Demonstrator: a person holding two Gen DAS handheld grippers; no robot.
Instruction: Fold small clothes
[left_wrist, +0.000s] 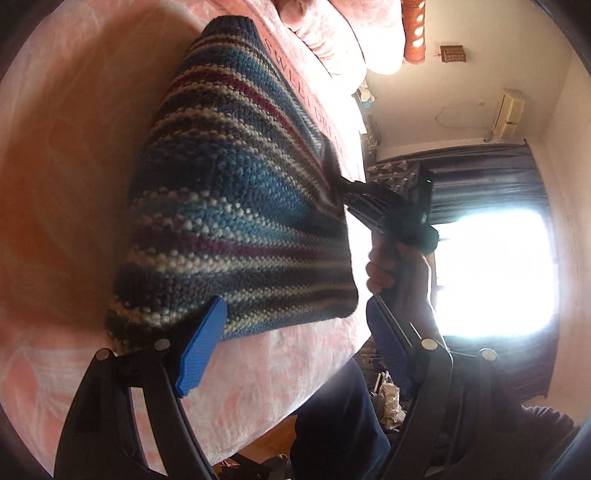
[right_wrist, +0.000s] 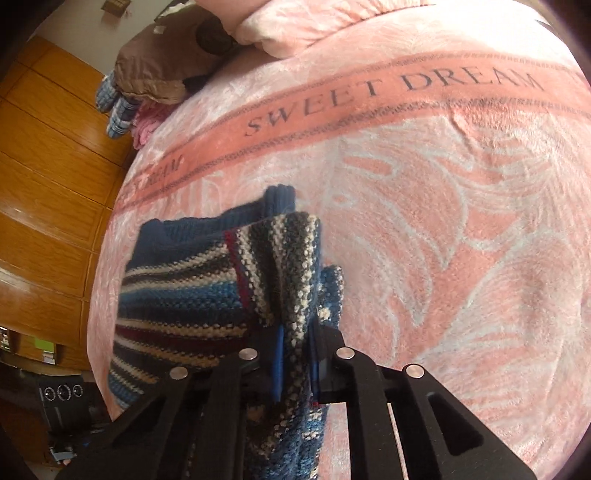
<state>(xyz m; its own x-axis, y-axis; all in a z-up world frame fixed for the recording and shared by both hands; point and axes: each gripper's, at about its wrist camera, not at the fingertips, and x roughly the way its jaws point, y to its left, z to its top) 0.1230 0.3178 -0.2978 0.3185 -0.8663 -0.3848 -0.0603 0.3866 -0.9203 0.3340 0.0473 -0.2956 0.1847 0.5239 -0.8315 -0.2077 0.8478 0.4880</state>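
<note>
Sweater (left_wrist: 236, 192) lies mid-fold near the bed (right_wrist: 443, 221) edge, right gripper (right_wrist: 295, 365) pinching its corner, left gripper (left_wrist: 295, 343) spread open, probably needing a grip next.

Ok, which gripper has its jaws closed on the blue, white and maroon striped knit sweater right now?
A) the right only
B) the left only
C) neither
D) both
A: the right gripper pinches a bunched fold of the blue, white and maroon striped knit sweater between its blue pads, while the left gripper stands wide open, one pad at the sweater's edge over the pink blanket.
</note>
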